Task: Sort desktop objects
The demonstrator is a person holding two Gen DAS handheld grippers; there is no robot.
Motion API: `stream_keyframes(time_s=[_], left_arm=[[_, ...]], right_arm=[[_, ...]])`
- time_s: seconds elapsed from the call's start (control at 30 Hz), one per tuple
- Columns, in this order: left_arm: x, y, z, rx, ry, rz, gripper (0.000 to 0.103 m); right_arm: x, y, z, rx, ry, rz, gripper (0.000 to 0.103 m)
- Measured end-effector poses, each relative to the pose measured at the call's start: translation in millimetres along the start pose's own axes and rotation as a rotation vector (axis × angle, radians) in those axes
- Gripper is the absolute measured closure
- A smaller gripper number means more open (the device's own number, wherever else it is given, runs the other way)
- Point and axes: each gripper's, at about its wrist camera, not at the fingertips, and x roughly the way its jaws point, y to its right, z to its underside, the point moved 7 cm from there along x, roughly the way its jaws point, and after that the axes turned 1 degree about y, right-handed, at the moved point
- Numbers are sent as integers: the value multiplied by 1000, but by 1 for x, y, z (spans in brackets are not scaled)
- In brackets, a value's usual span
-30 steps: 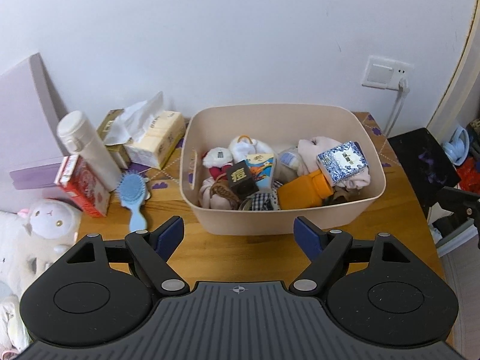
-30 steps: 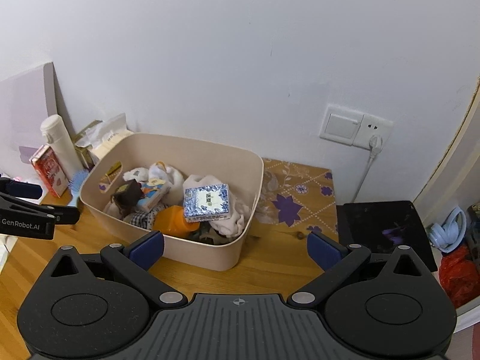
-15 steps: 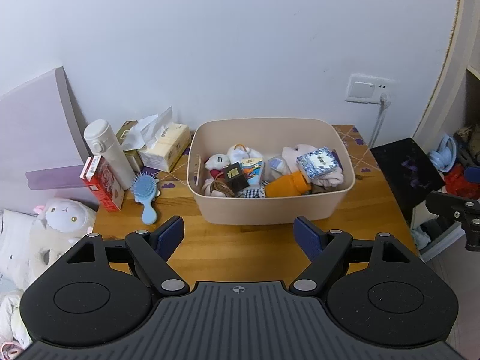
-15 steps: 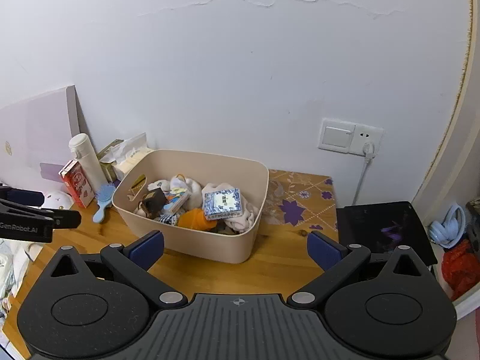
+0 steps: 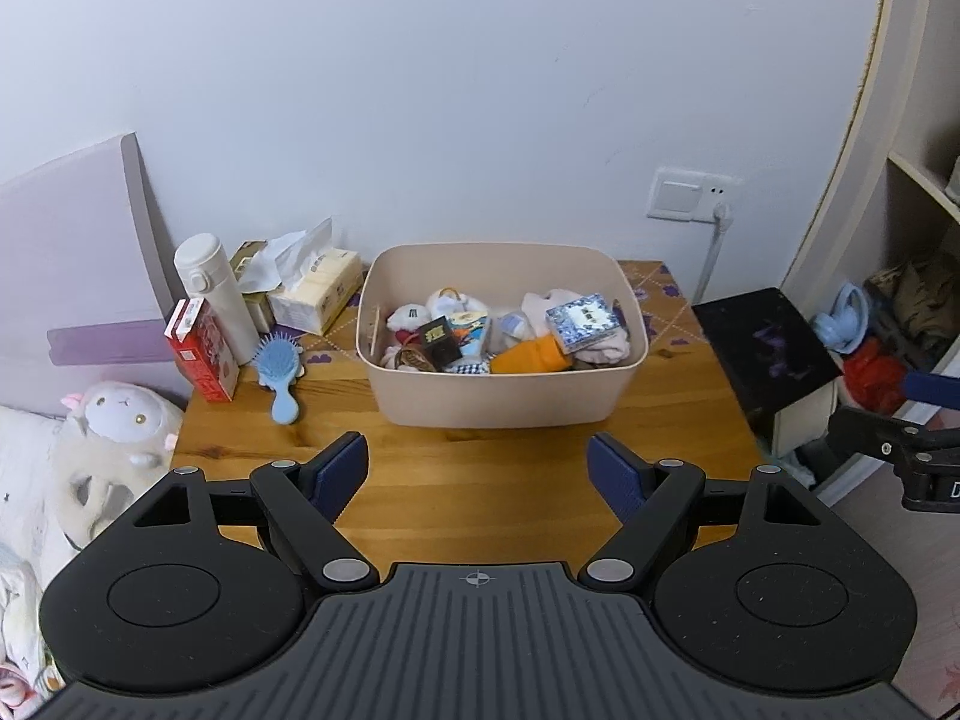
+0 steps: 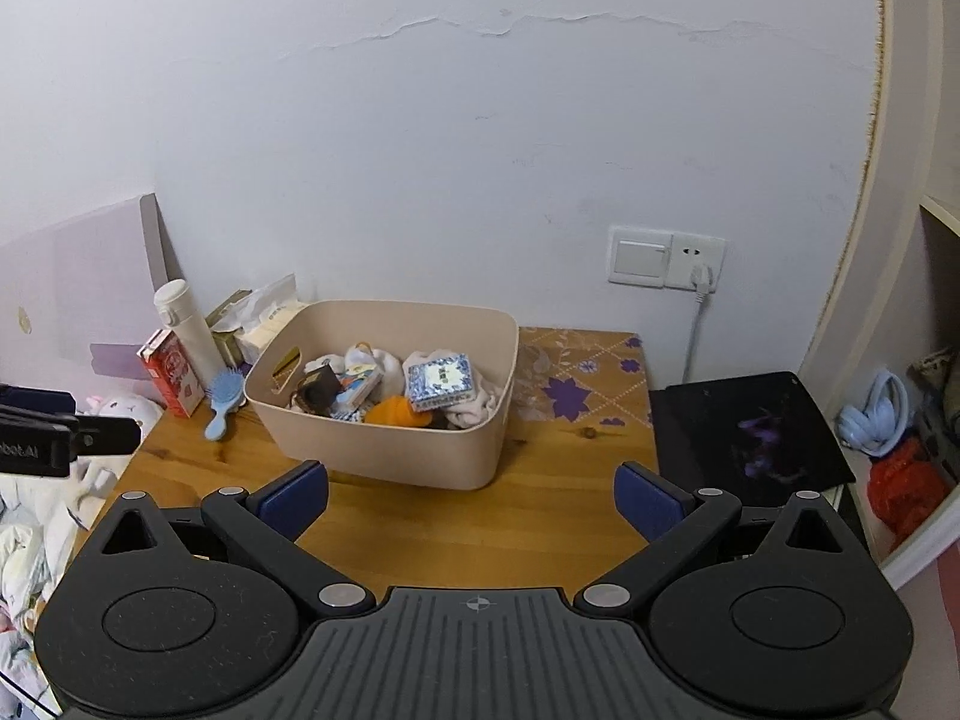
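A beige bin [image 5: 498, 399] [image 6: 384, 450] stands on the wooden desk [image 5: 480, 498] and holds several small items, among them a blue-and-white patterned box [image 5: 582, 313] [image 6: 441, 380], an orange piece [image 5: 528, 357] and white socks. To its left lie a blue hairbrush [image 5: 281, 375] [image 6: 223, 395], a red carton [image 5: 201, 351], a white bottle [image 5: 215, 294] and a tissue pack [image 5: 315, 291]. My left gripper [image 5: 479, 471] hangs open over the desk's front edge, well short of the bin. My right gripper [image 6: 471, 498] is open too, with nothing between its fingers.
A plush sheep [image 5: 117, 429] lies on bedding left of the desk. A black pad [image 5: 765, 348] [image 6: 750, 429] sits on a low stand to the right, by a wall socket [image 6: 666, 257] and shelving with clutter. A lilac board [image 5: 66, 252] leans against the wall.
Both grippers have pulled back and up from the bin, which now looks smaller and farther off. More of the desk and room shows. The jaws stay as wide as before.
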Motion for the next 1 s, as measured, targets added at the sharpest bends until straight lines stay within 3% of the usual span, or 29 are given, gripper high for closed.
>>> stream_keyframes(time_s=[0.27,1.0], left_arm=[[-36,-2,10,-25,39,9,22],[-70,1,35,18,-8,28,22]], right_arm=[[-33,12,12,38,21,17,0],[-84,20,43,27,-29,36,0]])
